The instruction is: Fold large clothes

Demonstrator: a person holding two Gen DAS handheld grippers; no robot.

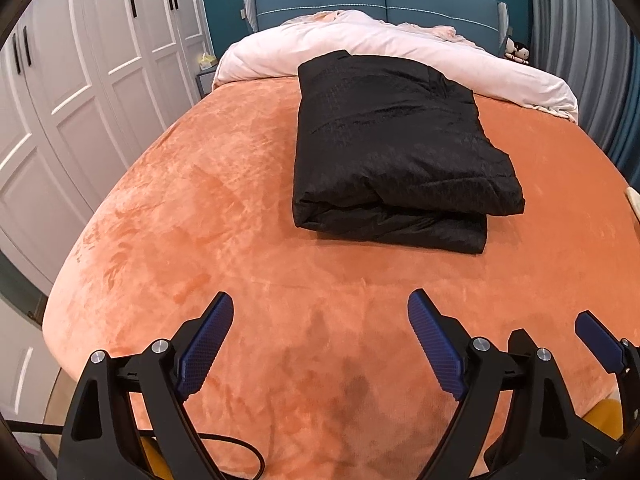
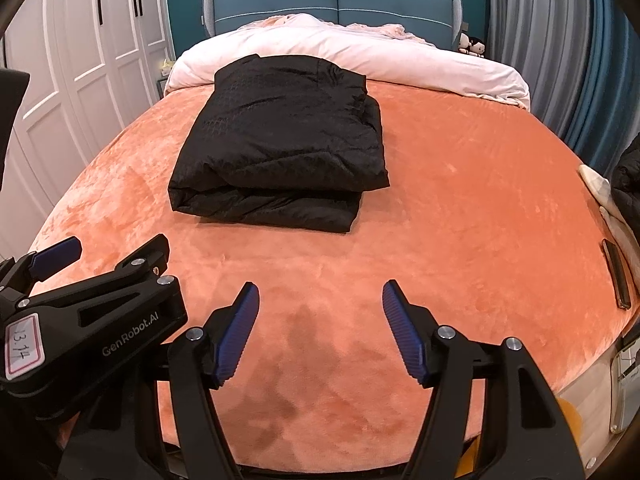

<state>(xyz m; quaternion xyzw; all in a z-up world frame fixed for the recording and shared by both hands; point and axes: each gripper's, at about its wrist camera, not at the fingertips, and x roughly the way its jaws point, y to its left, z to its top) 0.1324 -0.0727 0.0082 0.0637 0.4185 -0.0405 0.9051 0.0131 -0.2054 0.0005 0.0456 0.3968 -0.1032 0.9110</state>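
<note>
Your left tool (image 1: pixel 320 340) and right tool (image 2: pixel 320 330) both hang open and empty over the near edge of the bed (image 1: pixel 200 208). The black jacket (image 1: pixel 396 152) lies folded farther up, likely finished, near the pink duvet (image 1: pixel 360 40).

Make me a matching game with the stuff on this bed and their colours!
Things:
1. folded jacket
2. blanket
3. headboard
4. quilt

Colours:
A. blue
B. pale pink
C. black
D. orange

Pairs: 1-C, 2-D, 3-A, 4-B
</note>
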